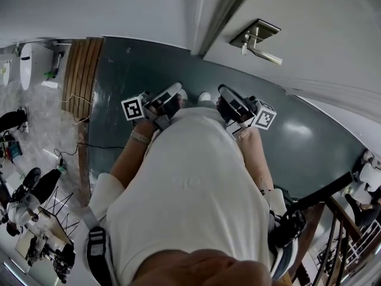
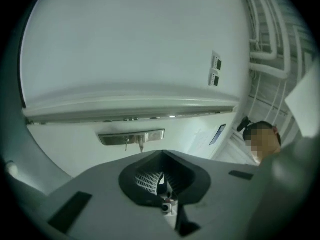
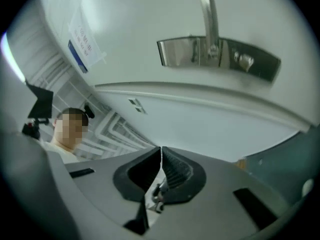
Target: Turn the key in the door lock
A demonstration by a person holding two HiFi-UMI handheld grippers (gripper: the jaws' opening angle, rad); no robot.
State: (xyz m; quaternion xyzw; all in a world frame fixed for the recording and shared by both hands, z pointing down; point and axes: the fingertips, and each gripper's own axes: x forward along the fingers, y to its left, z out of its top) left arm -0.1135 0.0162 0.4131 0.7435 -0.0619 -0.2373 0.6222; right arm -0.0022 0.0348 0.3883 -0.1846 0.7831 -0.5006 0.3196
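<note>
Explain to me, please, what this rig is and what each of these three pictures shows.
No robot here: a person in a white shirt holds the left hand-held gripper and the right hand-held gripper, each bearing a cube with square markers. The head view comes from a camera on the person's head, looking steeply down at the dark floor and a pale door with a metal lever handle. The other two come from cameras riding on each hand-held gripper, looking along its jaws toward that handle. Both pairs of jaws are together and hold nothing. I cannot make out a key.
</note>
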